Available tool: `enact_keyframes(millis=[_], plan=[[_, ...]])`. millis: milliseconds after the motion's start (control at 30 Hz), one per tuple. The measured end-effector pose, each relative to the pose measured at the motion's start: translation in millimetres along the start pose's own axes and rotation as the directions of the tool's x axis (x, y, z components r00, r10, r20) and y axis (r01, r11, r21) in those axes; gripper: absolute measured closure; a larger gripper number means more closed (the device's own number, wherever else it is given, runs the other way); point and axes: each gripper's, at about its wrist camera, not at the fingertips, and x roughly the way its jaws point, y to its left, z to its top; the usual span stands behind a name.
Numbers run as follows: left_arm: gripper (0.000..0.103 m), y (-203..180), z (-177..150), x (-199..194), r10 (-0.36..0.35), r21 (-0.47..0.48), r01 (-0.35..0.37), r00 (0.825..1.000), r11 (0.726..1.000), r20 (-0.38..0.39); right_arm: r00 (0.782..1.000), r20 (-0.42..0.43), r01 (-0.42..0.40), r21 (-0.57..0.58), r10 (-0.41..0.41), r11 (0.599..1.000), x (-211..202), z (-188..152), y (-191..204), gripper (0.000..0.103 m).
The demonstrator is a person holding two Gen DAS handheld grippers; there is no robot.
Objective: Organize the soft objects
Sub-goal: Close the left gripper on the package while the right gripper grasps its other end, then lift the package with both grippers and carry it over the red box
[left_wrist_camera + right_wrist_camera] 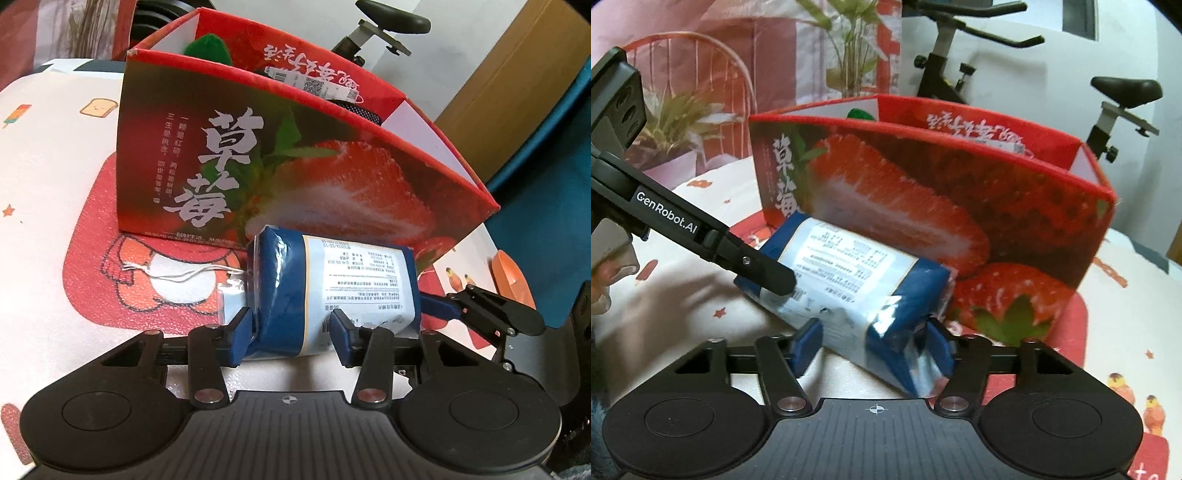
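The soft blue and white pack lies on its side on the table, right in front of the red strawberry box. The left gripper is half shut with its blue pads pushed into one end of the pack, and the right gripper squeezes the other end the same way. To do this well, both should probably hold gently, lift together, keep the pack flat, and clear the box wall before dropping it inside.

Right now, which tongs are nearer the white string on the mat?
Left. The left tongs grip the blue pack at the end beside the white string; the right tongs hold its far end.
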Motion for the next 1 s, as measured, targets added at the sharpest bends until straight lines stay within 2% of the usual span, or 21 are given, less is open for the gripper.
enact_keyframes(millis=[333,767,1000], plan=[[0.057,-5,-1,0,0.006,0.013,-0.006,1.000,1.000,-0.001,1.000,-0.002,-0.025,0.043,0.025,0.999,-3,-2,-4,0.070],[0.057,-18,6,-33,-0.018,0.050,0.014,0.997,0.999,0.076,0.997,0.068,-0.035,0.045,0.031,0.998,-32,12,-5,0.071],[0.057,-28,20,-60,-0.043,0.074,0.032,0.987,0.997,0.156,0.993,0.116,-0.028,0.032,0.024,0.999,-54,40,-5,0.071]])
